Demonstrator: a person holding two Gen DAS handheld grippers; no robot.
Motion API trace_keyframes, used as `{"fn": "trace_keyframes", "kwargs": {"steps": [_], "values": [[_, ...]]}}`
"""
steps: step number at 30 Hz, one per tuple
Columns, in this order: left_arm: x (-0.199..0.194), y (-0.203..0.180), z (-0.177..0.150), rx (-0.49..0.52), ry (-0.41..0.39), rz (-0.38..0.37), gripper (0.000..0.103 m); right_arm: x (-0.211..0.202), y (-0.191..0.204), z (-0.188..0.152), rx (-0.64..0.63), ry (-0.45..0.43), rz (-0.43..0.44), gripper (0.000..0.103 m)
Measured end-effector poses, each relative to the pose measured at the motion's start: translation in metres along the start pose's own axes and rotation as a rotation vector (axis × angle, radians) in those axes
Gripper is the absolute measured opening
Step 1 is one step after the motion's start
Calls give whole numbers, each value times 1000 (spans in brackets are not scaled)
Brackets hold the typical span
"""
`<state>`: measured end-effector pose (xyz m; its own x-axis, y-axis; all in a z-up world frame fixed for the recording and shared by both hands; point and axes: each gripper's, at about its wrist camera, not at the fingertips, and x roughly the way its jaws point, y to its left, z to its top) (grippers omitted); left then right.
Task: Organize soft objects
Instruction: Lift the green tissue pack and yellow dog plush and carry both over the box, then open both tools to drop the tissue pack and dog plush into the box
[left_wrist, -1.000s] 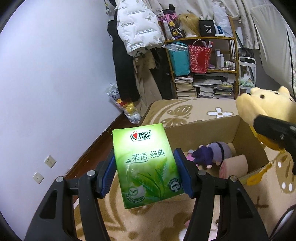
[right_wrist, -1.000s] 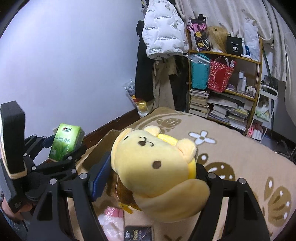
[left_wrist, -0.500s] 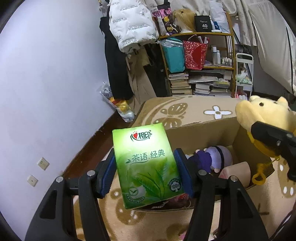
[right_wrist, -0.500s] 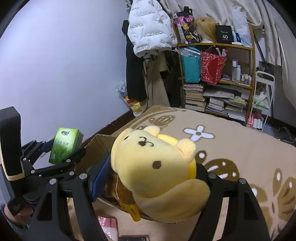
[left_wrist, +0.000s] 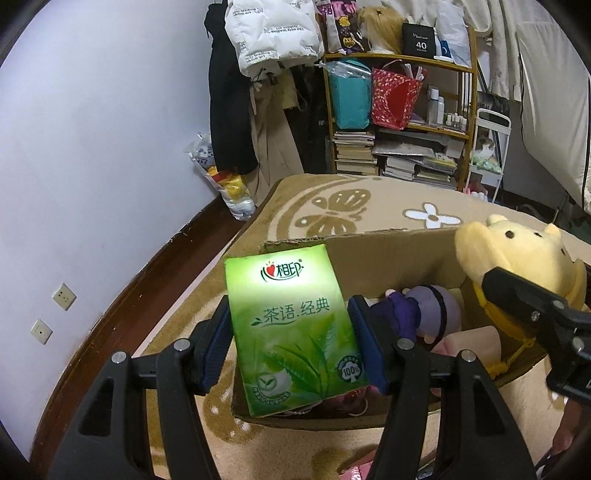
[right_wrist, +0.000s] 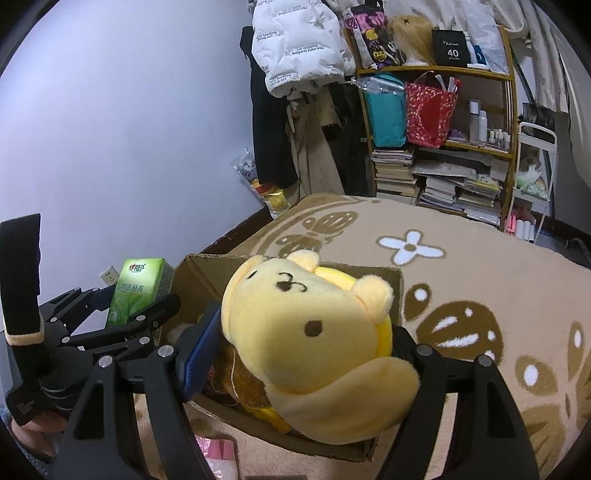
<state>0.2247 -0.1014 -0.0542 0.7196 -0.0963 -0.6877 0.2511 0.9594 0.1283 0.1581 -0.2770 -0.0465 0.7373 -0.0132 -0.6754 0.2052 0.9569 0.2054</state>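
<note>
From the left camera, the left gripper (left_wrist: 293, 345) is squeezed on the green tissue pack (left_wrist: 293, 328), which stands tall over the near edge of the box (left_wrist: 388, 254). The box lies just ahead and below, with a purple doll (left_wrist: 421, 314) inside. From the right camera, the right gripper (right_wrist: 301, 350) is clamped on the yellow bear (right_wrist: 314, 332), right above the open box (right_wrist: 207, 273). Both hands look equally near, so I think both just go down.
</note>
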Motion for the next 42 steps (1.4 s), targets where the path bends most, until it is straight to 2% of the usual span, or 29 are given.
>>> {"fn": "trace_keyframes", "kwargs": {"steps": [6,12,14,16,17,20,22,24,31,35,38,42], "values": [[3,-9,-3,40,11,11,61,2,8,-3,-41,-11,-3,81],[5,-12,-5,50,21,14,62,6,4,-5,-22,-1,-2,83],[5,-11,-3,53,17,21,69,8,1,-6,-10,6,1,84],[3,-11,-3,56,6,26,79,9,0,-4,-4,10,1,85],[2,-10,-3,55,-1,29,81,9,0,-4,-4,9,-1,86],[0,-7,-3,52,4,29,88,6,-1,-5,3,-2,-4,95],[-1,-5,-4,49,1,40,98,4,-2,-4,12,-8,-9,102],[-4,-3,-5,47,-7,57,101,1,-4,-3,22,-15,-9,103],[-13,3,-6,50,-14,71,101,-4,-8,-3,46,-6,-20,103],[-21,11,-10,16,-4,66,101,-8,-6,-6,50,10,-23,103],[-29,16,-16,-21,-18,96,101,-14,-4,-7,46,14,-24,103],[-39,20,-21,-36,-8,100,101,-25,2,-4,28,17,-17,103]]}}
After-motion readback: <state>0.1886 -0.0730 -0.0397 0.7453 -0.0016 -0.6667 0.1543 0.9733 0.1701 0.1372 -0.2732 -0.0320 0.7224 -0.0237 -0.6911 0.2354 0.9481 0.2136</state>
